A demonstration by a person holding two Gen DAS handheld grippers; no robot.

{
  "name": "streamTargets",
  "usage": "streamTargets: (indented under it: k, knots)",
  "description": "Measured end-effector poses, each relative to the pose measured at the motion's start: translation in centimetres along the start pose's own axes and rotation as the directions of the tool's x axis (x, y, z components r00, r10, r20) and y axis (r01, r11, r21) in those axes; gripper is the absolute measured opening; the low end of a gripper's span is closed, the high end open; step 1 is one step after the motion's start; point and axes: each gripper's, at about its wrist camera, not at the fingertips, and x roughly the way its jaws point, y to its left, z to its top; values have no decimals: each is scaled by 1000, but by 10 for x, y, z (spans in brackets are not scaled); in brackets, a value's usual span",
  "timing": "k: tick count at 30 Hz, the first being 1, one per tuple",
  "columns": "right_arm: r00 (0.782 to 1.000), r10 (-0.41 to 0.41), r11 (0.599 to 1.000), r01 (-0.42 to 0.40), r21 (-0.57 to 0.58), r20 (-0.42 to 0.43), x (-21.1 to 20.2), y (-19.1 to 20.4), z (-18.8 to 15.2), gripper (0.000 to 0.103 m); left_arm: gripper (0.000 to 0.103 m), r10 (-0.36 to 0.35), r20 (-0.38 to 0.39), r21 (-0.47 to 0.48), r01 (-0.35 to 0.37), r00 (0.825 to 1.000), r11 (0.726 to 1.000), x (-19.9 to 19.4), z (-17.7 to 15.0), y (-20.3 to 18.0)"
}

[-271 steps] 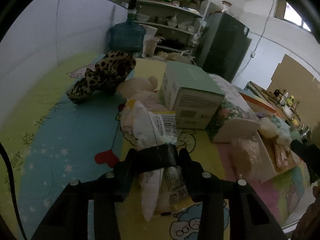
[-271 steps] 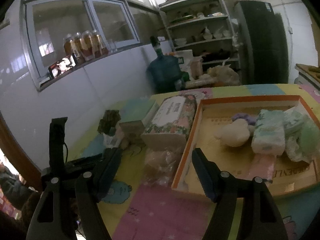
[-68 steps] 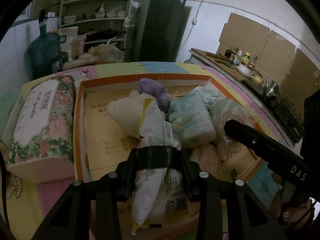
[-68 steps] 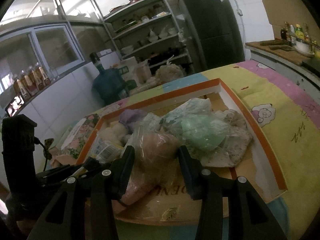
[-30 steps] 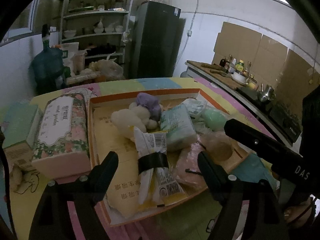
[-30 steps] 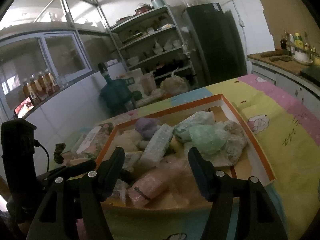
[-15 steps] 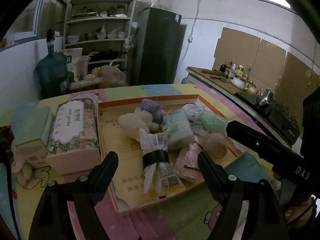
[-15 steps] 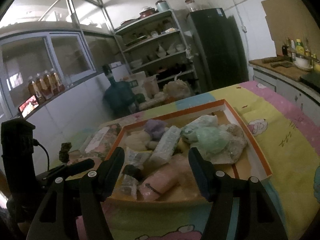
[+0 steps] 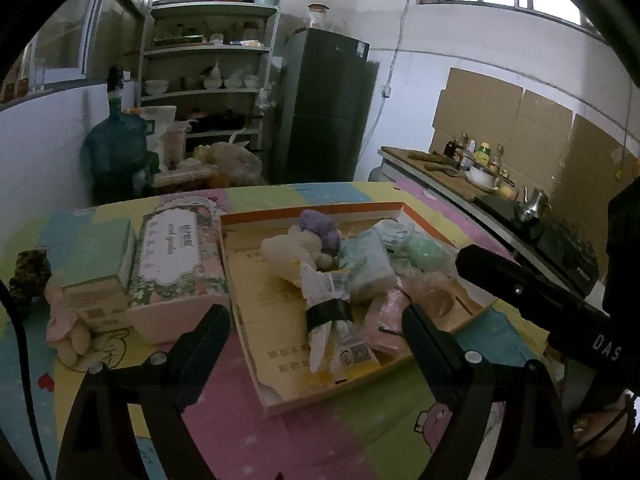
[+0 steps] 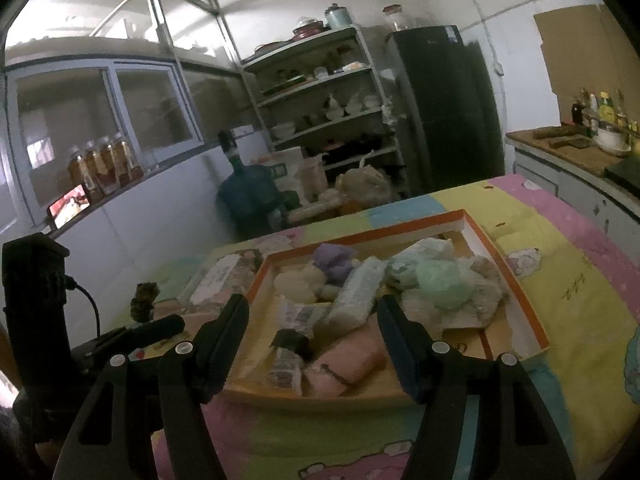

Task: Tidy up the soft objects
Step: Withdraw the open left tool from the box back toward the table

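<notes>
At table centre, tray: shallow cardboard tray (image 9: pixel 256 344) with an orange rim, crowded with soft goods.
Done: banded white packet (image 9: pixel 332 320) lies at the tray's 6 o'clock; pink wrapped pack (image 10: pixel 348 360) beside it; purple plush (image 9: pixel 320 226) at 12 o'clock.
Left: leopard-print cloth (image 9: pixel 30 272) and pale plush toy (image 9: pixel 66 330) wait outside, at the tray's 9 o'clock.
Left gripper (image 9: pixel 316 320): jaws opening, nothing between.
Right gripper (image 10: pixel 312 312): jaws apart, empty.
Textures: crinkly film, fuzzy plush.

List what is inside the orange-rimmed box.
Orange-rimmed box holds a purple plush, cream plush, banded packet, tissue pack, green bag, pink pack. Anything underneath is hidden.
</notes>
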Motion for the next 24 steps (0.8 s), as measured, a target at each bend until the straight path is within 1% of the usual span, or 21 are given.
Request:
streamTargets:
  k: [10,24]
  knots:
    - [1000,5,1000,-5,-29,1,-1,21,1,69,88,7,24,-21,-6,1000,1000,-16,-4,15]
    - [999,37,997,-38,-64,-22,11,61,-2,69,88,38,50,-70,-35,998,997,-39,-12,50]
